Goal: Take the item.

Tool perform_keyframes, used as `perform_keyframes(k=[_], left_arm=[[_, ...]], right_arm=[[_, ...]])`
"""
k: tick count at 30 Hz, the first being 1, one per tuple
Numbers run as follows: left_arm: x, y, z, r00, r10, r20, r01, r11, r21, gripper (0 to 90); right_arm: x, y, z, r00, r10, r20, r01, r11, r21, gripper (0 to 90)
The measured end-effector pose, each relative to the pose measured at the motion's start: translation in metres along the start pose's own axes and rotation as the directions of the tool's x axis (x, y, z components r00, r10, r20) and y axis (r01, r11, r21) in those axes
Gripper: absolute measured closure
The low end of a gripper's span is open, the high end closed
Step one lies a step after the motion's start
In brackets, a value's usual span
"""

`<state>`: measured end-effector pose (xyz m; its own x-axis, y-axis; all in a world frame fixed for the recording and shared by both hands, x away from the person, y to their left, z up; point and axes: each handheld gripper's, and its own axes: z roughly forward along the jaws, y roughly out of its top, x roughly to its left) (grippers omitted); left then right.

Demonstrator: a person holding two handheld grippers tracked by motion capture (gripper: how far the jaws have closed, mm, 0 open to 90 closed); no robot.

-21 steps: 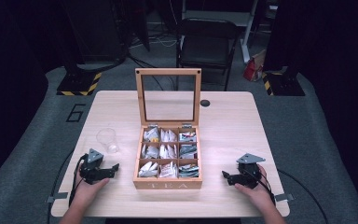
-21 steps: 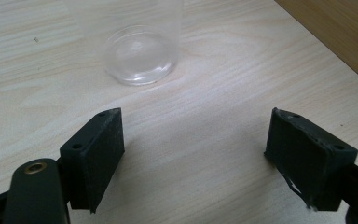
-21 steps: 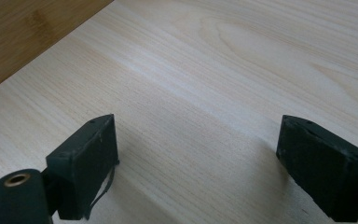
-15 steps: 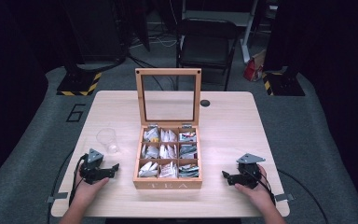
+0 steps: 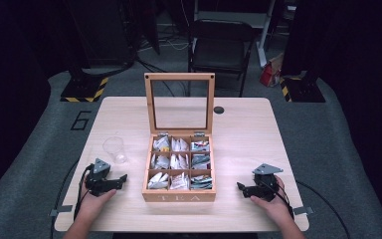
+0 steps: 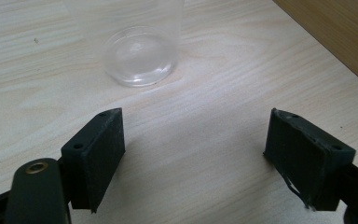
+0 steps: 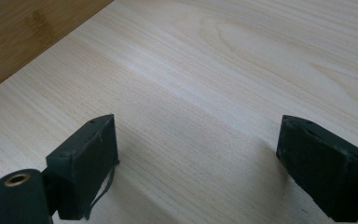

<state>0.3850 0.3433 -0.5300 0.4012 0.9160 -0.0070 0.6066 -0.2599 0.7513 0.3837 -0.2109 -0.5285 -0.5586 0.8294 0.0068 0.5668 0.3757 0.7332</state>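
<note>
Pale wooden worktop (image 5: 248, 124), open wooden tea box (image 5: 179, 172) with sachets at centre between grippers, clear plastic cup (image 5: 114, 149) just ahead of left gripper (image 6: 193, 149), fingers released, empty, right gripper (image 7: 198, 158) fingers released, empty, bare worktop ahead.

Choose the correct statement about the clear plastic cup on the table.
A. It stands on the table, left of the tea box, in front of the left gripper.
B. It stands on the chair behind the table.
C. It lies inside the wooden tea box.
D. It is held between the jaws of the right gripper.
A: the clear plastic cup stands upright on the table, left of the tea box, just beyond the left gripper, whose jaws are open and empty.
</note>
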Motion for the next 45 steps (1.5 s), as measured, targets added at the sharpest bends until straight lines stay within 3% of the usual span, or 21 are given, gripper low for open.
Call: perform_keyframes(k=[10, 17, 23, 30, 34, 37, 45], left_arm=[[0.0, 0.0, -0.001, 1.0, 0.007, 0.002, -0.007, 1.0, -0.001, 21.9], [-0.004, 0.003, -0.005, 0.9982, -0.033, 0.049, 0.033, 0.9995, 0.004, 25.4], [-0.008, 0.008, -0.014, 0.994, -0.042, 0.102, 0.042, 0.9991, -0.003, 30.0], [-0.01, 0.015, -0.025, 0.9932, -0.027, 0.113, 0.03, 0.9993, -0.024, 30.9], [-0.014, 0.017, -0.026, 0.994, 0.0, 0.109, 0.003, 0.9995, -0.031, 31.8], [-0.018, 0.02, -0.029, 0.9915, 0.022, 0.128, -0.018, 0.9995, -0.027, 32.8], [-0.026, 0.028, -0.034, 0.987, 0.017, 0.16, -0.009, 0.9987, -0.049, 33.8]], right_arm=[[0.0, 0.0, 0.0, 1.0, 0.0, 0.0, 0.0, 1.0, 0.0, 11.7], [0.0, 0.0, 0.0, 1.0, 0.0, 0.0, 0.0, 1.0, 0.0, 11.7], [0.0, 0.0, 0.0, 1.0, 0.0, 0.0, 0.0, 1.0, 0.0, 11.7], [0.0, 0.0, 0.0, 1.0, 0.0, 0.0, 0.0, 1.0, 0.0, 11.7], [0.0, 0.0, 0.0, 1.0, 0.0, 0.0, 0.0, 1.0, 0.0, 11.7], [0.0, 0.0, 0.0, 1.0, -0.001, 0.0, 0.001, 1.0, 0.0, 11.7], [0.0, 0.0, 0.0, 1.0, 0.0, 0.0, 0.0, 1.0, 0.0, 11.7]])
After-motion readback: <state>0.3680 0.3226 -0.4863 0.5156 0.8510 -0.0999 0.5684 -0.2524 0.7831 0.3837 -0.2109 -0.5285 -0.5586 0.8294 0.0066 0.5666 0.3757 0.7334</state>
